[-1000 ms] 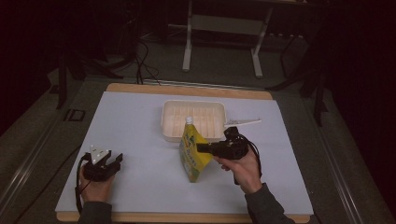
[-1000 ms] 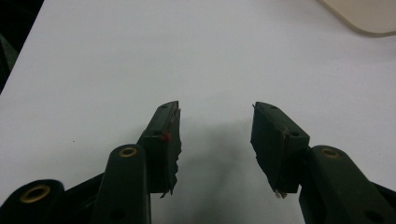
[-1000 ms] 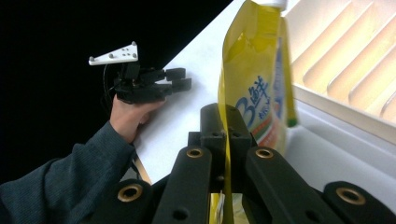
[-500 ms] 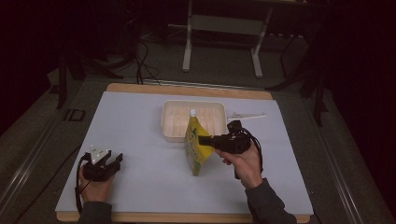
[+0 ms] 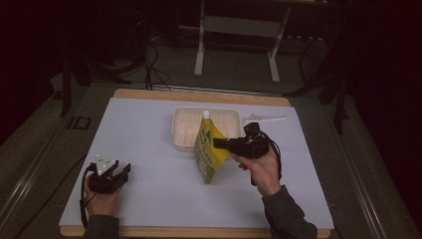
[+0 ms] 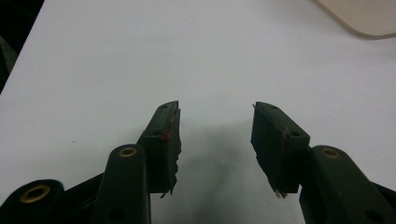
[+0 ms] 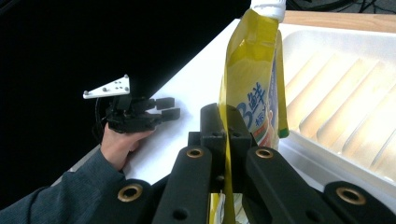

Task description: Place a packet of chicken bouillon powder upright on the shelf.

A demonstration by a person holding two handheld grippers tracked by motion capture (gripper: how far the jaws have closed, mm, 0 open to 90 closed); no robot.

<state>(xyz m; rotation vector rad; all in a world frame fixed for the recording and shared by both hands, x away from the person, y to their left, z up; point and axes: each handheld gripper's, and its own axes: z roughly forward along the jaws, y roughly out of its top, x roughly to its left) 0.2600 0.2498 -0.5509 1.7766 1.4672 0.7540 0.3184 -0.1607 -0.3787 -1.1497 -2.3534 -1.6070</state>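
A yellow spouted pouch (image 5: 208, 152) with a white cap stands upright on the white table cover, just in front of a shallow white ribbed tray (image 5: 180, 130). My right gripper (image 5: 219, 144) comes in from the pouch's right and is shut on its side seam. In the right gripper view the jaws (image 7: 224, 116) pinch the pouch (image 7: 252, 88) edge-on, with the tray (image 7: 341, 51) behind it. My left gripper (image 5: 122, 170) rests near the front left of the table; its jaws (image 6: 215, 121) stand open over bare cover with nothing between them. From the right gripper view, the left gripper (image 7: 167, 107) lies farther off.
A thin white stick-like piece (image 5: 266, 118) lies behind the tray to the right. The white cover (image 5: 149, 129) lies on a wooden board whose edge (image 5: 199, 95) runs along the back. A metal stand (image 5: 236, 55) is on the floor beyond.
My right gripper and the pouch it holds have shifted slightly toward the tray. The left gripper has stayed in place.
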